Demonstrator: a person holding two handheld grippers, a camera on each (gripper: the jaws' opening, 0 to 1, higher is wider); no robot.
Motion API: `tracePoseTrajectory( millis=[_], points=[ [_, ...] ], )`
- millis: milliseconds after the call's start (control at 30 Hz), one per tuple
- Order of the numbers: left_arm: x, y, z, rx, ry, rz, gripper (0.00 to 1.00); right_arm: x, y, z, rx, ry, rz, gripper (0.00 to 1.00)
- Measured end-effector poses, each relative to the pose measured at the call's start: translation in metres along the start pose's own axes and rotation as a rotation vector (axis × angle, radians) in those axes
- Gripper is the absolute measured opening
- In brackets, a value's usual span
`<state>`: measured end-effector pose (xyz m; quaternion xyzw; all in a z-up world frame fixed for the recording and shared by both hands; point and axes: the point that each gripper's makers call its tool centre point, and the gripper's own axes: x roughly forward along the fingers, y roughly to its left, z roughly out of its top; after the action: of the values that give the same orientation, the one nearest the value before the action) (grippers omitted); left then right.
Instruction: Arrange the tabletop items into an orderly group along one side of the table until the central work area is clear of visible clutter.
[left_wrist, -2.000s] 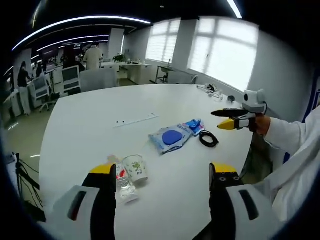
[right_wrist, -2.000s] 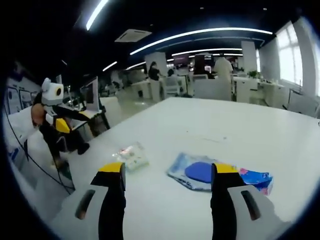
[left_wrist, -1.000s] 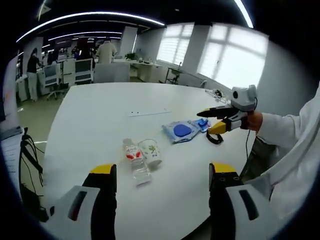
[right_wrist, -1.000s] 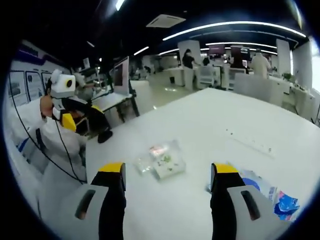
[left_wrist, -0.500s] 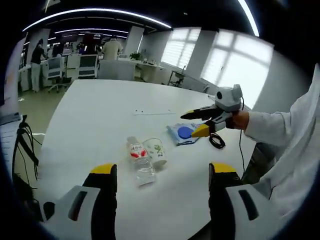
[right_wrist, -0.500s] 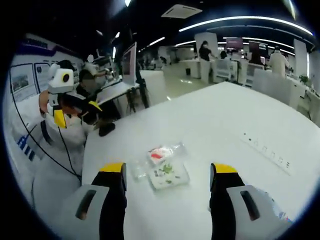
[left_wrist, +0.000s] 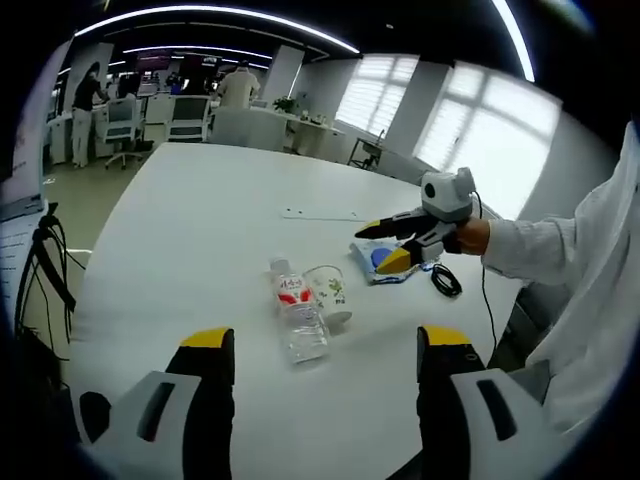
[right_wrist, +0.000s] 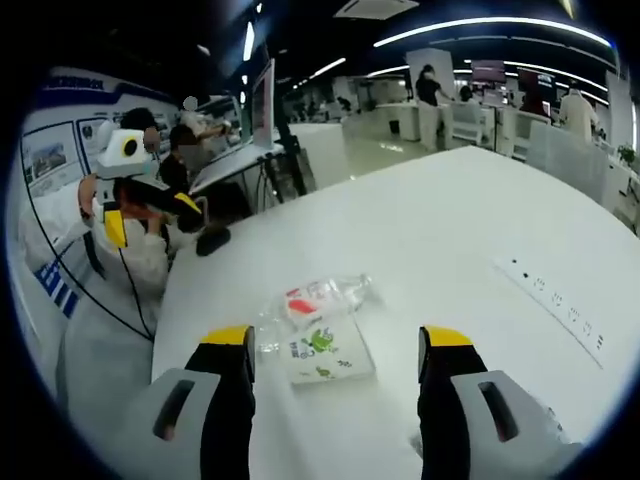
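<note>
Centrally, bottle (left_wrist: 296, 318) touching cup (left_wrist: 330, 292), bare table (left_wrist: 190, 230) around

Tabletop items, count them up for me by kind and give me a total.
Plastic water bottle, lying on its side: 1
Paper cup, lying on its side: 1
Blue and white packet: 1
Coiled black cable: 1
White power strip: 1
Total: 5
</note>
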<state>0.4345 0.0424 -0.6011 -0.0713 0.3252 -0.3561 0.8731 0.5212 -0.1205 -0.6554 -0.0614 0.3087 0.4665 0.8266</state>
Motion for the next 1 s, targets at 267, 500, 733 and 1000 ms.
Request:
tracePoseTrajectory(
  millis=[267, 500, 733, 1000],
  points=[
    [0.004, 0.01, -0.003, -0.02, -0.006, 0.015, 0.75, 0.018, -0.009, -0.006, -0.008, 0.039, 0.093, 0.58],
    [0.012, 0.017, 0.0, -0.035, -0.019, 0.022, 0.74, 0.027, -0.013, -0.011, -0.016, 0.071, 0.173, 0.52],
    [0.02, 0.022, 0.001, -0.04, -0.028, 0.024, 0.73, 0.034, -0.012, -0.02, -0.045, 0.119, 0.262, 0.38],
    [0.028, 0.027, 0.001, -0.056, -0.035, 0.029, 0.72, 0.042, -0.008, -0.026, -0.055, 0.172, 0.367, 0.28]
  ],
)
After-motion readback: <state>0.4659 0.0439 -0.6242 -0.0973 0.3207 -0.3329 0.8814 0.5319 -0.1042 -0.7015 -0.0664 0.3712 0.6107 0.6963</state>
